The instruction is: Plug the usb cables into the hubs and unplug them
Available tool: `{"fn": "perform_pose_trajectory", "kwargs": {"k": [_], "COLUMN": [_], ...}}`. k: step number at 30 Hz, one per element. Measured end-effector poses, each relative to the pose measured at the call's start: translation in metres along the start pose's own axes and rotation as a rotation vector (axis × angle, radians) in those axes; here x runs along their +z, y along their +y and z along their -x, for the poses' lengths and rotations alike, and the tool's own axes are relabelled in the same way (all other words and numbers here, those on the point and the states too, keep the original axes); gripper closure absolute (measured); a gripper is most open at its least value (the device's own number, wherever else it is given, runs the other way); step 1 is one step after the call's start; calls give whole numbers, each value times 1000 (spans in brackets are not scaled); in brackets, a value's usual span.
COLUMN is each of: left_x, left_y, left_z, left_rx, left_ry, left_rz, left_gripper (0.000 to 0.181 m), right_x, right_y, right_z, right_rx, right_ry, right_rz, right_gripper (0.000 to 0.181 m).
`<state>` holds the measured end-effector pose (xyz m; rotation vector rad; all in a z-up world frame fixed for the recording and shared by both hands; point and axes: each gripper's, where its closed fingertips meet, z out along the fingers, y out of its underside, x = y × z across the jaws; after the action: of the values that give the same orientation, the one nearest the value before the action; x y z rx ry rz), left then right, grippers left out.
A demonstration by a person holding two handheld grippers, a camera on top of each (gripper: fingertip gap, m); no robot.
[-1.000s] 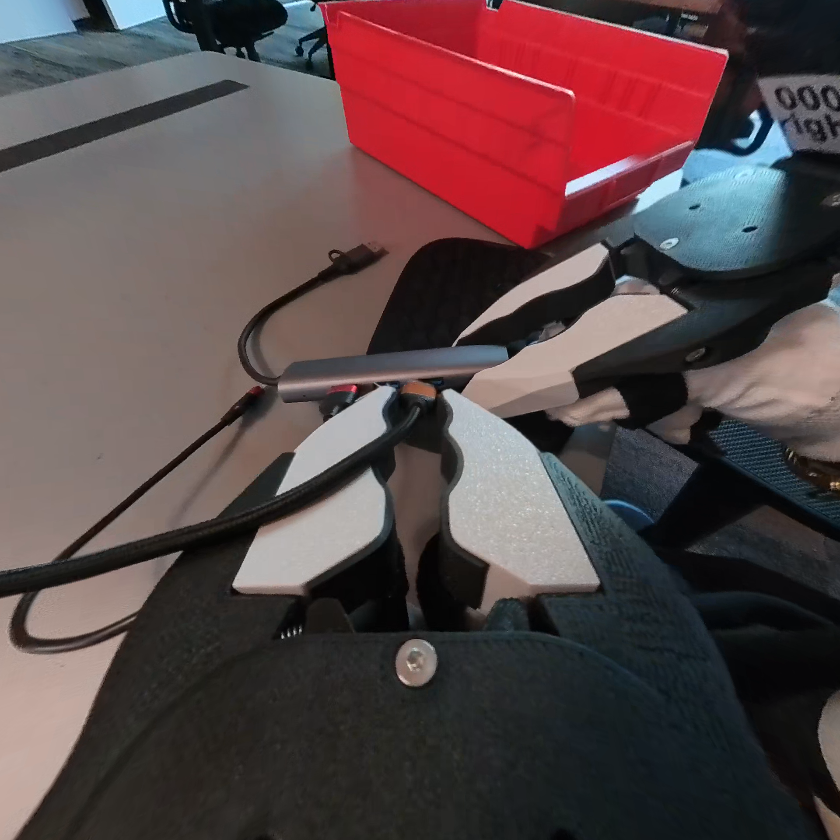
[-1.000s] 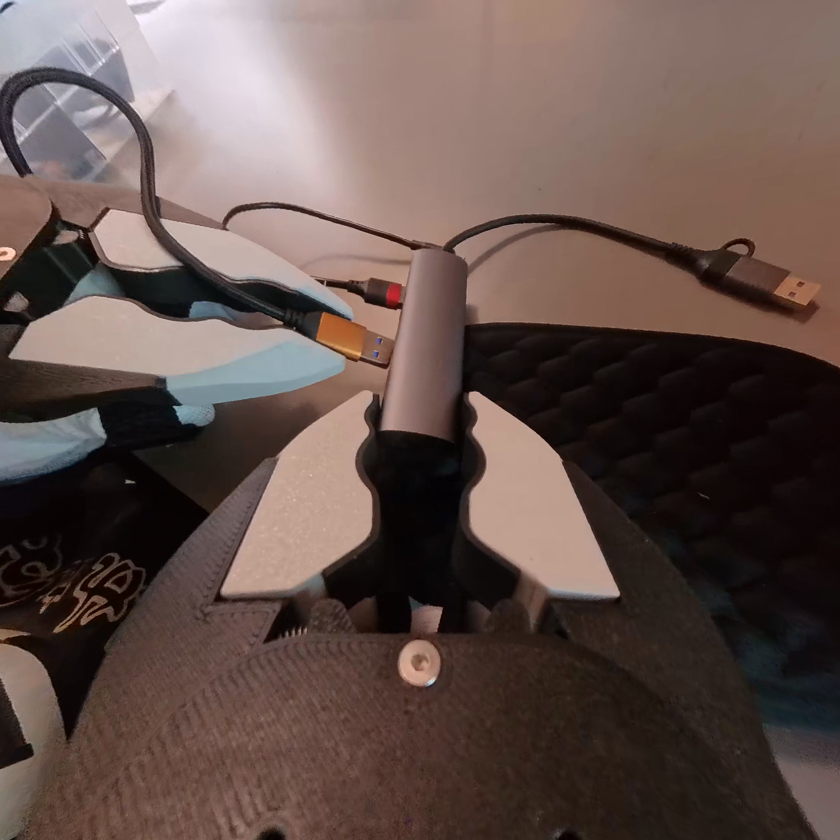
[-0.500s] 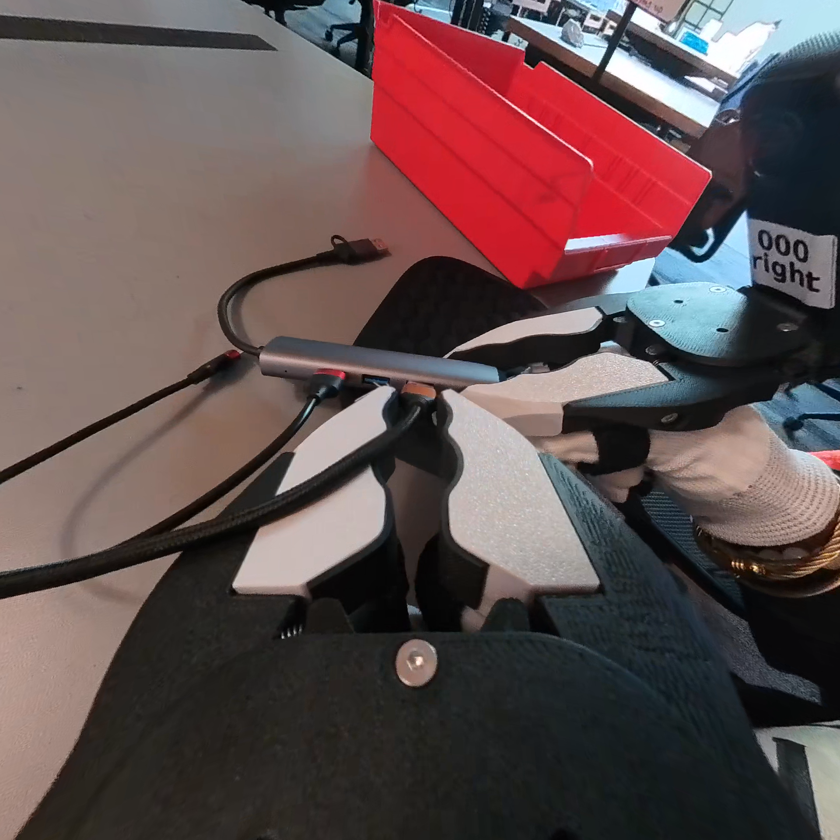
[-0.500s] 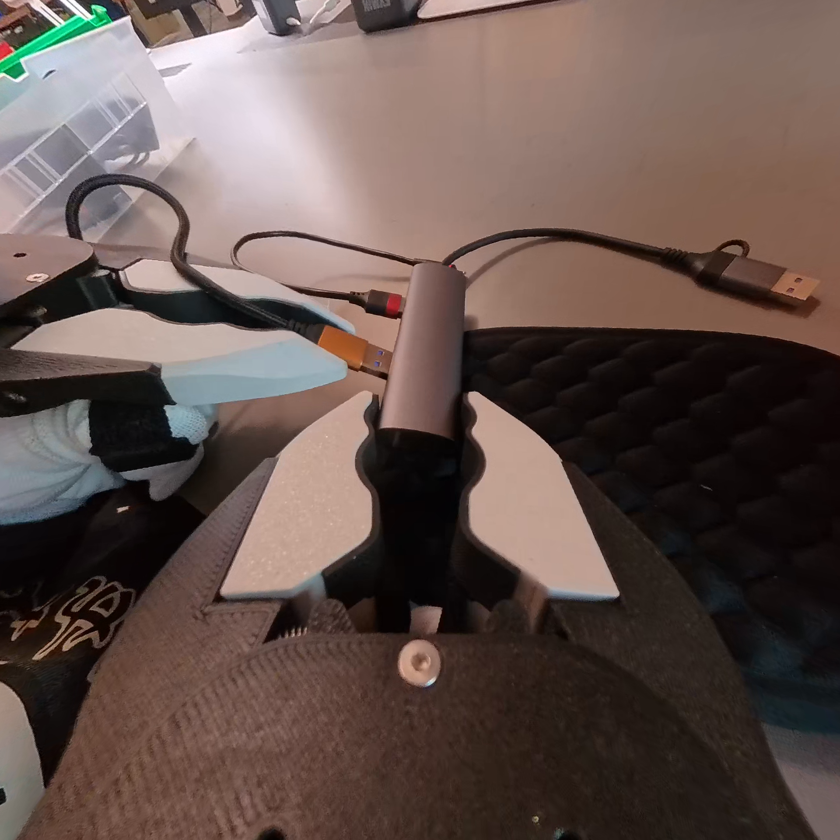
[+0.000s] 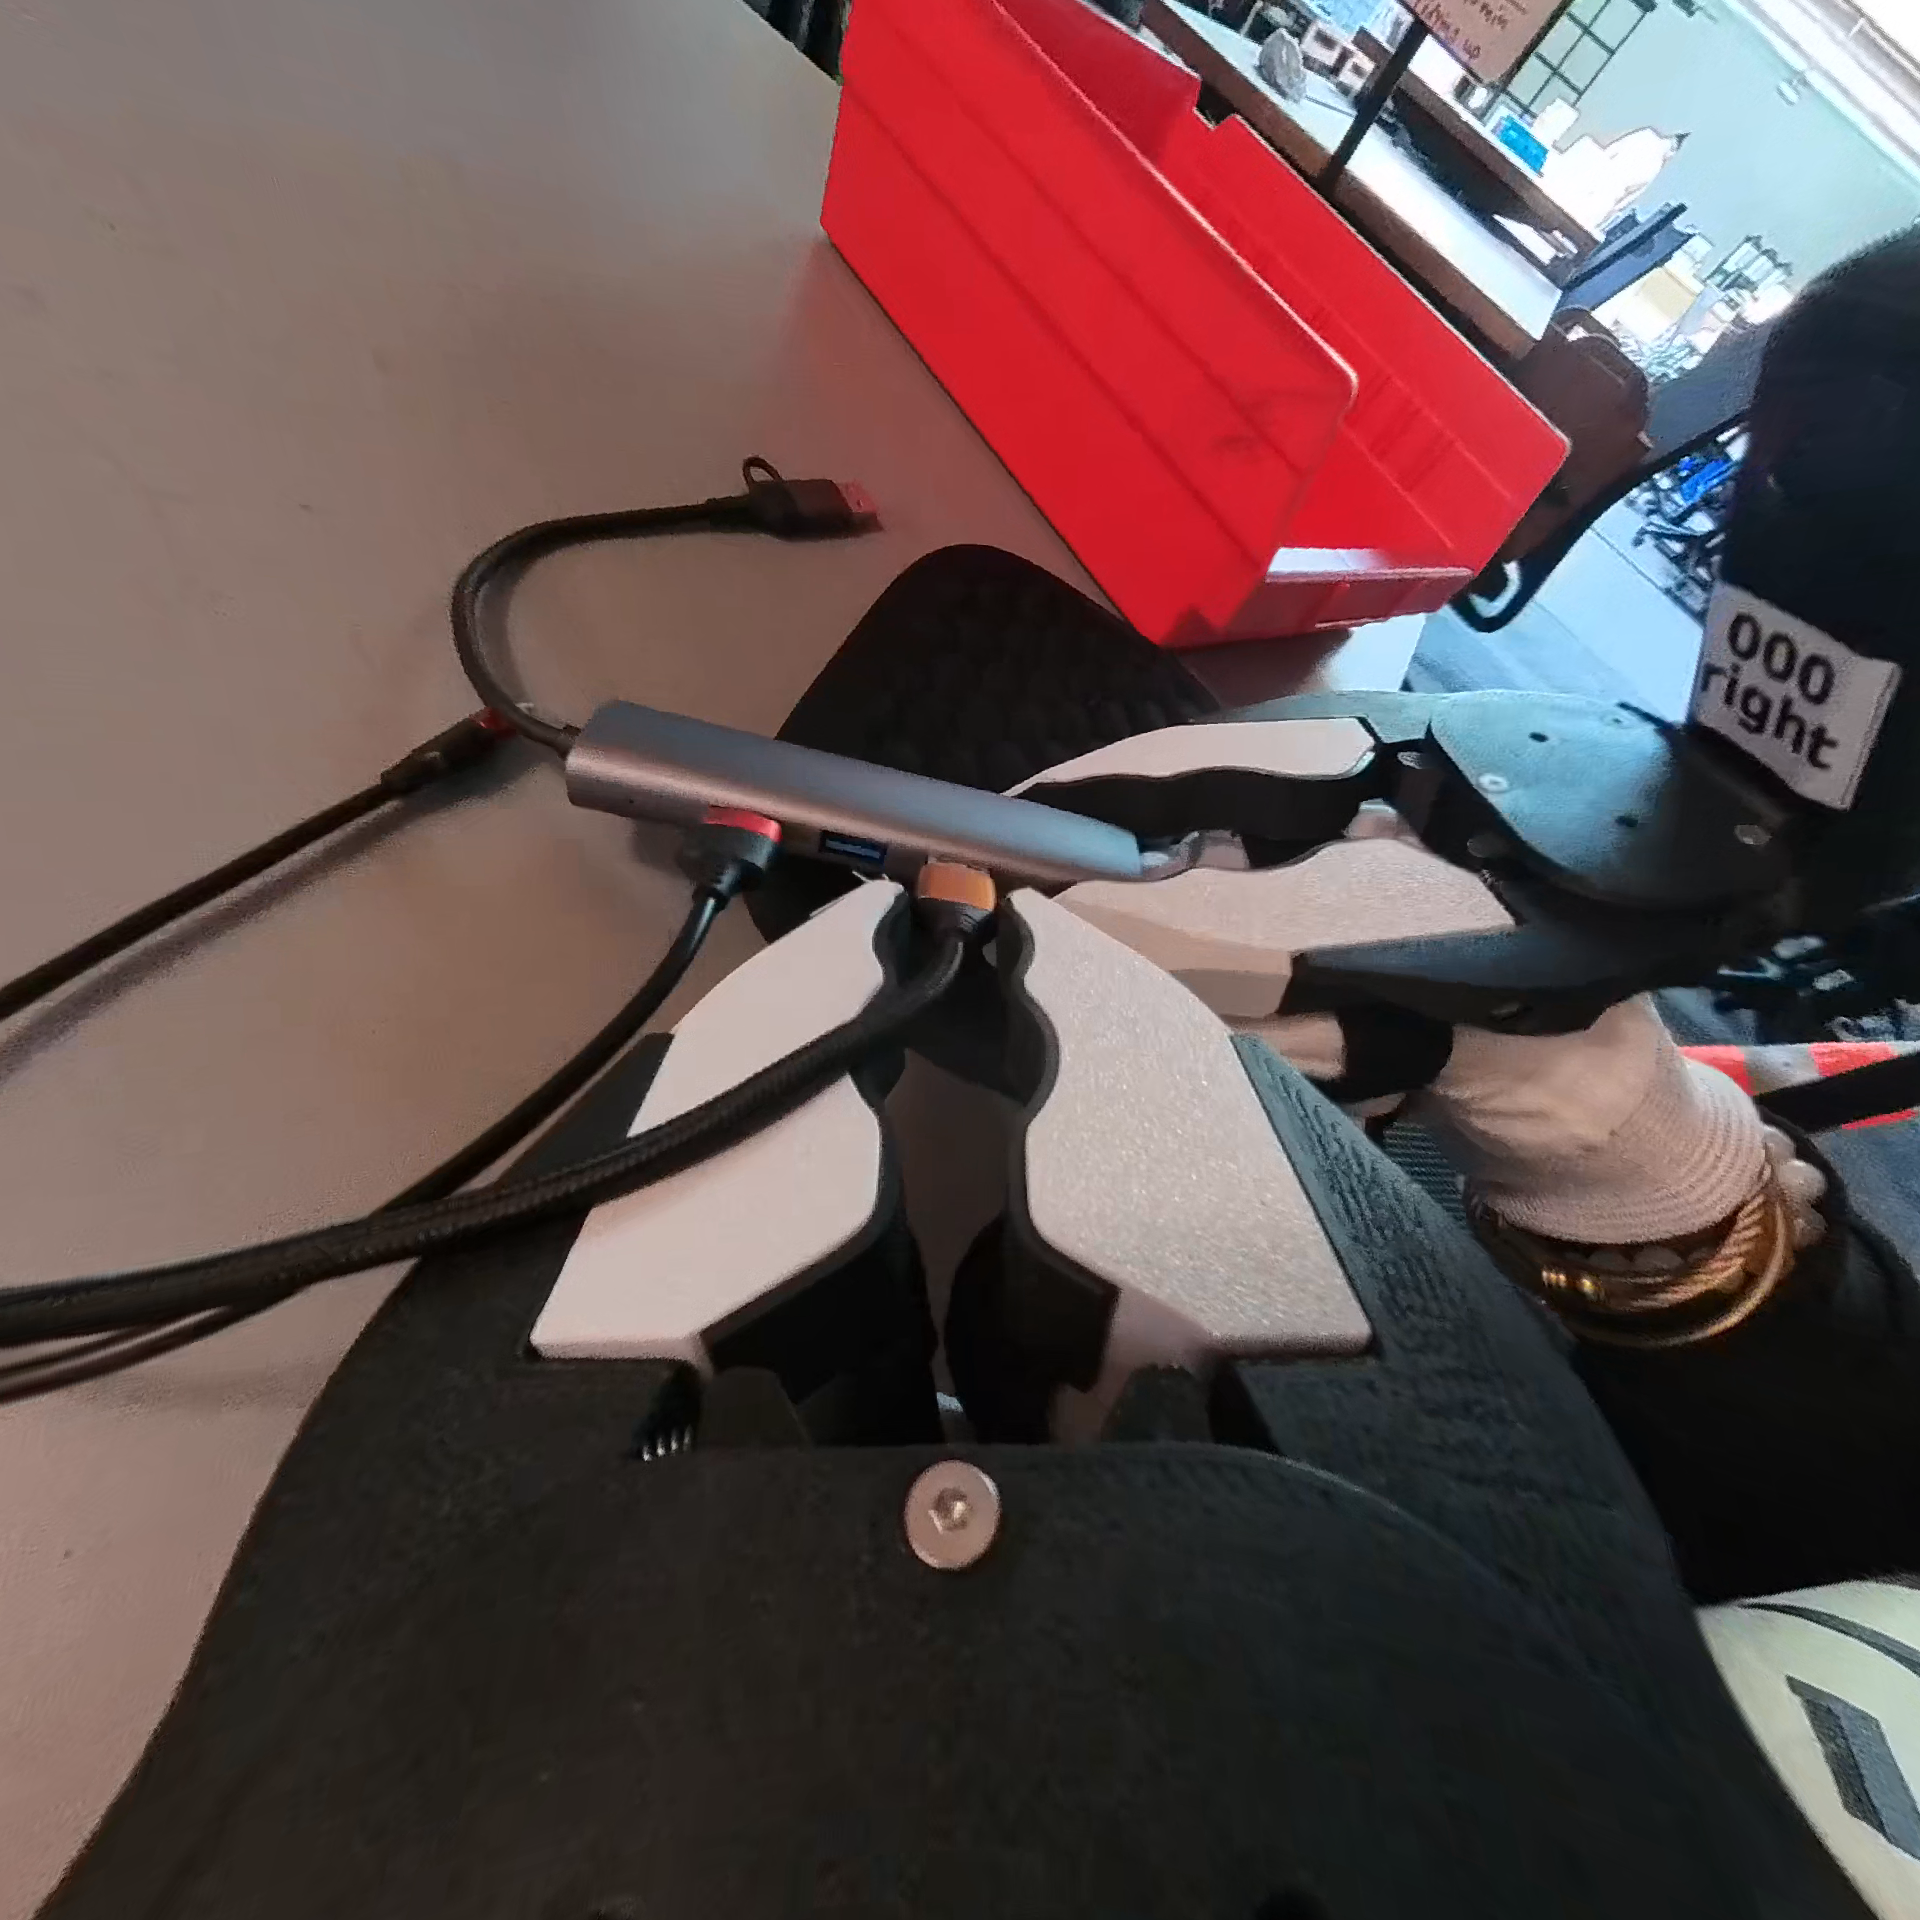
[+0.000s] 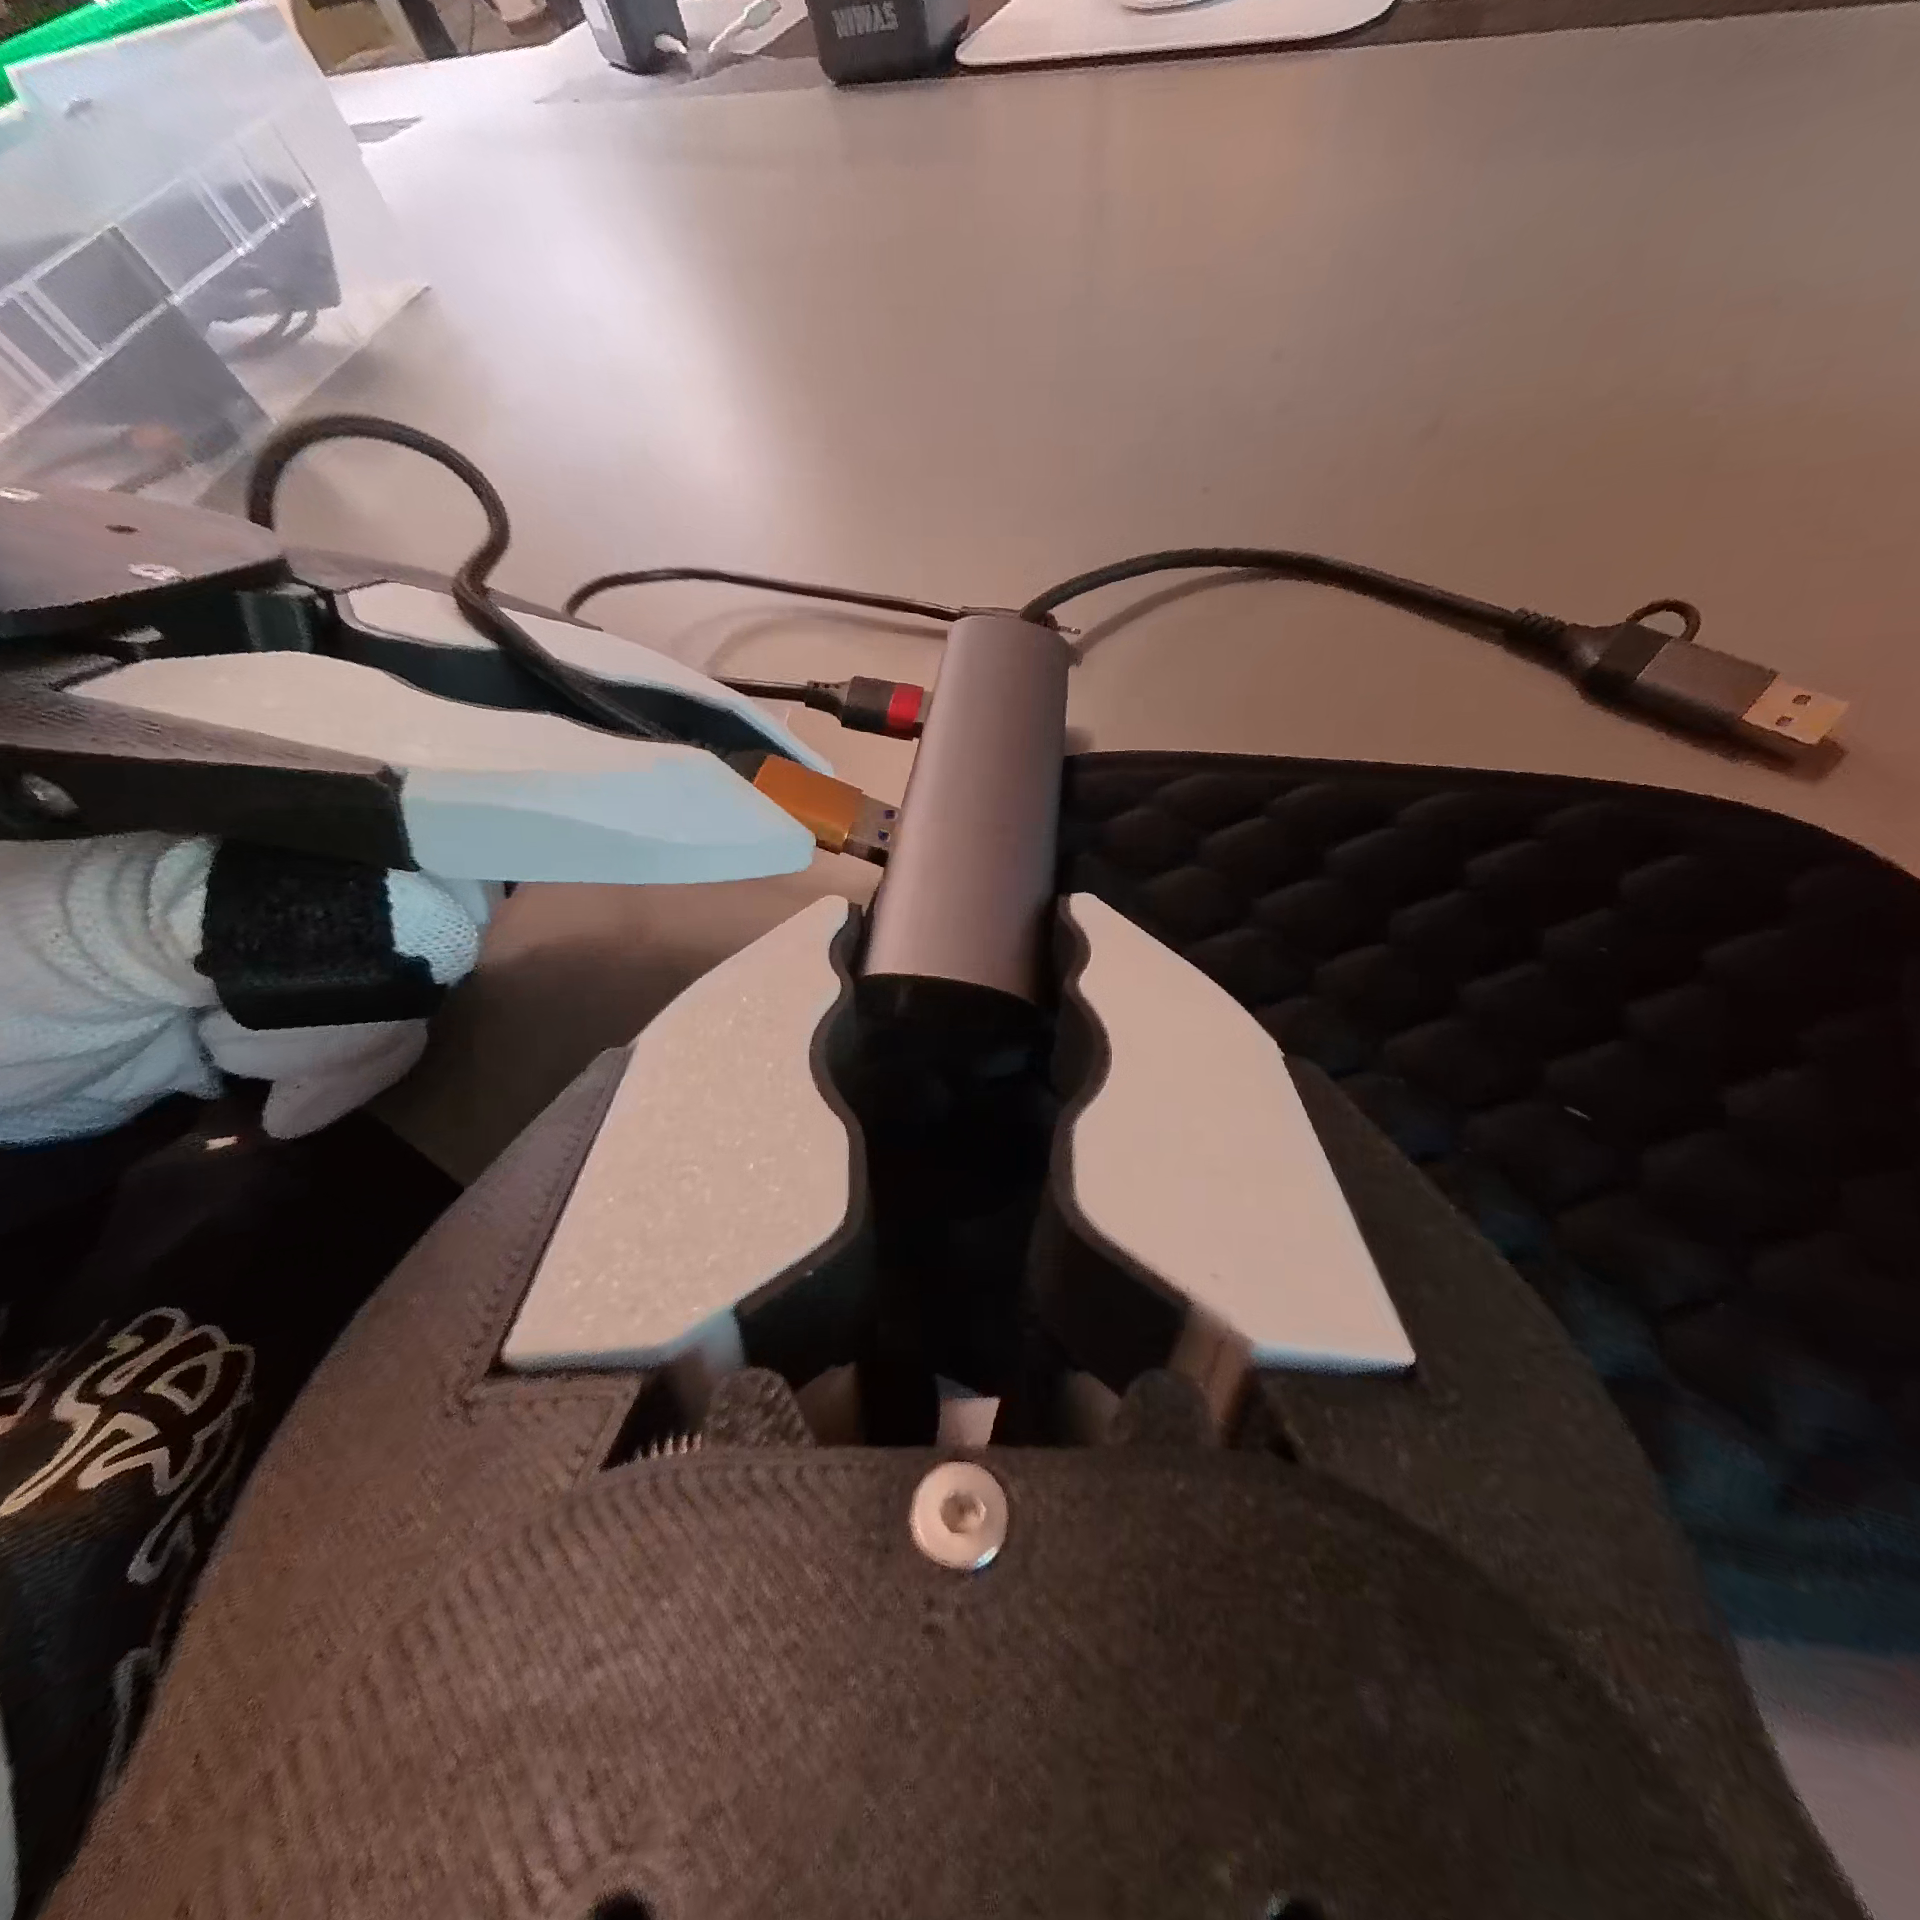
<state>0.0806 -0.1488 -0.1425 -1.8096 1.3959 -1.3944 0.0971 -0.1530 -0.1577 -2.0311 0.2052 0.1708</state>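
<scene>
My right gripper (image 6: 951,909) is shut on the near end of a grey USB hub (image 6: 982,790), held just above the table; the hub also shows in the left wrist view (image 5: 831,795). My left gripper (image 5: 951,899) is shut on an orange USB plug (image 5: 956,888) of a braided black cable (image 5: 520,1195). The plug (image 6: 821,816) has its metal tip at a side port of the hub, partly in. A red-collared plug (image 6: 888,707) sits in another port. The hub's own lead ends in a loose USB connector (image 6: 1704,691).
A red plastic bin (image 5: 1143,343) stands on the grey table (image 5: 312,364) beyond the hub. A black textured pad (image 6: 1507,987) lies under and right of the hub. A clear plastic organiser (image 6: 156,270) stands at the far left. Thin black cables trail left across the table. Only a small space, under 4 cm, lies between the two pairs of fingers.
The orange plug has moved in from just off the hub's side until its tip enters a port. Both grippers have lifted and tilted slightly; their hold is unchanged.
</scene>
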Motion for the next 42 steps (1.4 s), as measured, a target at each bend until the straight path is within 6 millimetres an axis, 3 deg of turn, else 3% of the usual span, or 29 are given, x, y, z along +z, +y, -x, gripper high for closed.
{"fn": "perform_pose_trajectory", "kwargs": {"k": [5, 10, 18, 22, 29, 34, 38, 42], "left_x": [1, 2, 2, -4, -39, -93, -139, -186], "left_y": [2, 6, 11, 0, 1, -5, -45, -82], "left_z": [-5, -5, -4, -10, -32, -59, -31, 25], "left_rx": [18, 29, 80, 151, 334, 548, 675, 630], "left_ry": [-7, 13, 55, 79, 188, 416, 278, -8], "left_rz": [-1, 40, 107, 28, -3, -80, -342, -571], "left_gripper": [166, 165, 163, 166, 153, 156, 155, 155], "right_x": [-4, -4, -3, -8, -34, -55, -71, -109], "right_y": [-3, 2, 3, -9, -62, -111, -161, -218], "right_z": [1, 5, 5, 8, 6, 6, 9, -6], "right_rx": [153, -44, -134, -182, -534, -707, -787, -852], "right_ry": [-119, -37, -1, 8, 236, 357, 377, 515], "right_rz": [-22, 0, -5, -80, -242, -344, -422, -522], "right_gripper": [147, 147, 147, 147, 147, 148, 148, 148]}}
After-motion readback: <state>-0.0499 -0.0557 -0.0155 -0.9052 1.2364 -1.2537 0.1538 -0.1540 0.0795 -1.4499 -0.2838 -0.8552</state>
